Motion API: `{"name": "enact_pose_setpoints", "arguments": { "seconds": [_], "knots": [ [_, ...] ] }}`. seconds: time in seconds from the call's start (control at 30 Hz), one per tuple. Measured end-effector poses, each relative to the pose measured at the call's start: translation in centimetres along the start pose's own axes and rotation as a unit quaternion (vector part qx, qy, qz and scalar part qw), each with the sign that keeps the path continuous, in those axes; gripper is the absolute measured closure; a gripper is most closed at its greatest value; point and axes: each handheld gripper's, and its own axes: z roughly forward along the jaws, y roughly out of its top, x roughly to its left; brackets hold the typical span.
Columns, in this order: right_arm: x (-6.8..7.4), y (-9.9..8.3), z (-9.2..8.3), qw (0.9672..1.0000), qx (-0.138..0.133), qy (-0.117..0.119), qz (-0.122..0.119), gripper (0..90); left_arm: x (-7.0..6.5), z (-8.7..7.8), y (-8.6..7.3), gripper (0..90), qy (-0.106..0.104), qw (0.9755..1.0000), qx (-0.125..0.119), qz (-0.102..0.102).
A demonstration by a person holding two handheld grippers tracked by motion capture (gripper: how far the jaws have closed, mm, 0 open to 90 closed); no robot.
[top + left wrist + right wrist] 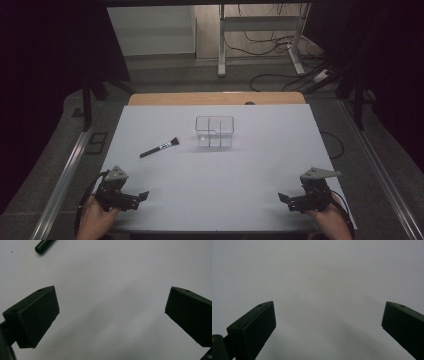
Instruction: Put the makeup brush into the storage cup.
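We hold our left gripper (131,198) low at the near left and our right gripper (291,200) low at the near right, well apart, each in one hand, tips turned inward toward each other, jaws spread wide with nothing between them.

**White tabletop with a brush and a clear divided box**

A white sheet (215,175) covers the table; a strip of bare wooden edge (215,98) shows along the far side, at the upper centre of the high view. On the sheet, slightly above the frame's centre, stands a clear plastic box (214,131) split into compartments. Left of it, apart from it, lies a black-handled brush (159,148), slanted, bristles toward the box. The left gripper view shows the handle's rounded end at its upper left.
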Motion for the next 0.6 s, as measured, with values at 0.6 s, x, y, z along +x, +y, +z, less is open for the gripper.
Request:
{"name": "enact_pose_setpoints", "arguments": {
  "seconds": [0.6],
  "knots": [
    [0.16, 0.04, 0.52, 0.9998, 0.008, 0.019, -0.003, 0.0, -0.34, 0.63, 0.2, 0.0, 0.002, 0.9991, 0.024, 0.035]
  ]
}}
